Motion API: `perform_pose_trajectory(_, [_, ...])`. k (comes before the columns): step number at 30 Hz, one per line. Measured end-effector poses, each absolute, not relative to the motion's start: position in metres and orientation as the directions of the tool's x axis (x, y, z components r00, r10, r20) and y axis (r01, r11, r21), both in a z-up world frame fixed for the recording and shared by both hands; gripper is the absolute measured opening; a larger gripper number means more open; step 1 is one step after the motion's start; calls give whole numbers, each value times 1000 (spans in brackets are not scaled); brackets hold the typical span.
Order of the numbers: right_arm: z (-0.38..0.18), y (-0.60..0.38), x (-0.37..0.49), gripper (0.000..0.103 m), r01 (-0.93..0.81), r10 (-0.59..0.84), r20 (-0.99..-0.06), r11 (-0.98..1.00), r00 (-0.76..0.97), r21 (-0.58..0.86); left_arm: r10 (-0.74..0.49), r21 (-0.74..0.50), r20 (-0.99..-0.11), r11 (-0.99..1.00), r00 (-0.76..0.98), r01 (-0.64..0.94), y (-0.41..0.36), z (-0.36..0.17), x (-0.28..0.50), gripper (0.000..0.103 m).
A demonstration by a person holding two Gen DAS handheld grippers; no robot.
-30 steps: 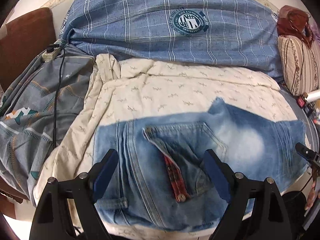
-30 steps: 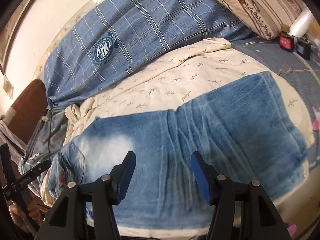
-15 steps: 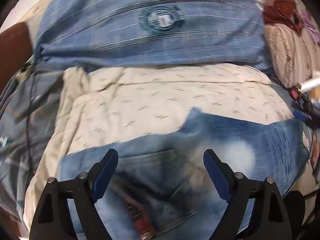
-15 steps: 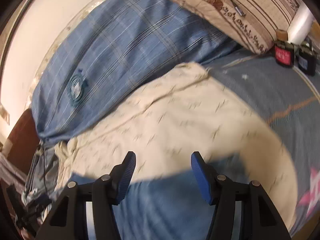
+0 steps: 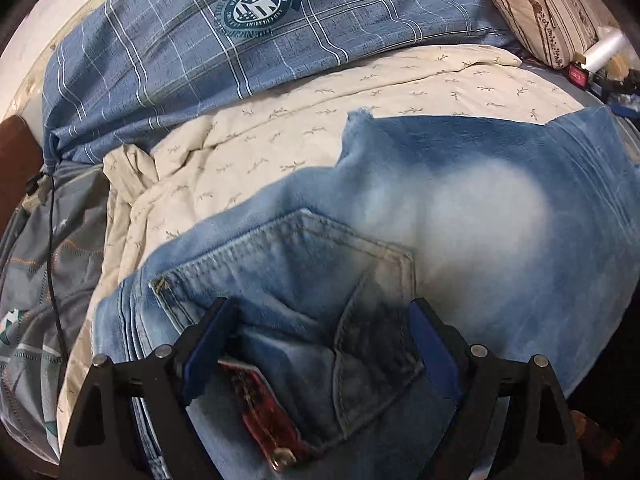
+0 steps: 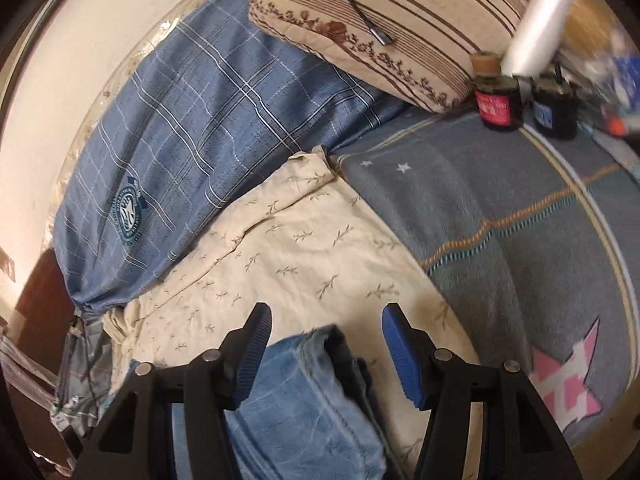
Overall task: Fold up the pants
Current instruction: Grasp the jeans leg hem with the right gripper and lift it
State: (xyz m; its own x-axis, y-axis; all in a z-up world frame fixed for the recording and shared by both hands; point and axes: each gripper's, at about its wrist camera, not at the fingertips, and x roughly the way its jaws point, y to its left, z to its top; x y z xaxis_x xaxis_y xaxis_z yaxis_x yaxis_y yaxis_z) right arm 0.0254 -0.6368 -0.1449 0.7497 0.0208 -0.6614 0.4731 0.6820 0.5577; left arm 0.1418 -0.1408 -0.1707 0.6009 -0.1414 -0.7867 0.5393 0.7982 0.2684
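Faded blue jeans (image 5: 460,216) lie folded on a cream patterned sheet (image 5: 360,96) on the bed. In the left wrist view the back pocket (image 5: 304,264) with a red plaid flap (image 5: 256,408) faces up. My left gripper (image 5: 320,344) is open, low over the pocket at the waist end, its blue pads on either side of it. In the right wrist view my right gripper (image 6: 326,354) is open, straddling the far end of the jeans (image 6: 304,392) by the hems. Neither gripper holds the cloth.
A blue plaid duvet (image 5: 248,40) lies bunched along the wall behind the sheet. A striped floral pillow (image 6: 400,20) with a cable, dark jars (image 6: 496,104) and a white roll (image 6: 536,32) sit at the right. A grey blanket (image 6: 520,232) covers the right side of the bed.
The left gripper has dropped closer over the back pocket. The right gripper has swung right along the jeans from the middle to the hem end.
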Motion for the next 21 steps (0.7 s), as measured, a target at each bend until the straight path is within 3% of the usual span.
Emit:
perform_pose_trajectory(5, [-156,-608,34,61,467,37,-680,699,733,542,-146,256,-788,806,598,534,-132,-168,125,88])
perform_pose_trajectory(8, [-169,-584,41,62,506,-34,-753,760,657,408,-135,271,-776,811,616,519,-124,-171,111,89])
perform_pose_trajectory(13, [-174,-566,24,62,547,-123,-798,788,590,282,-161,219,-786,830,597,513,-108,-187,86,89])
perform_pose_trajectory(16, [-175,-573,3,62,569,-81,-809,751,582,334,-159,215,-796,828,584,517,-106,-185,79,89])
perform_pose_trajectory(21, [-159,-577,-51,64,542,-2,-734,675,680,500,-223,135,-803,836,553,532,-106,-168,64,89])
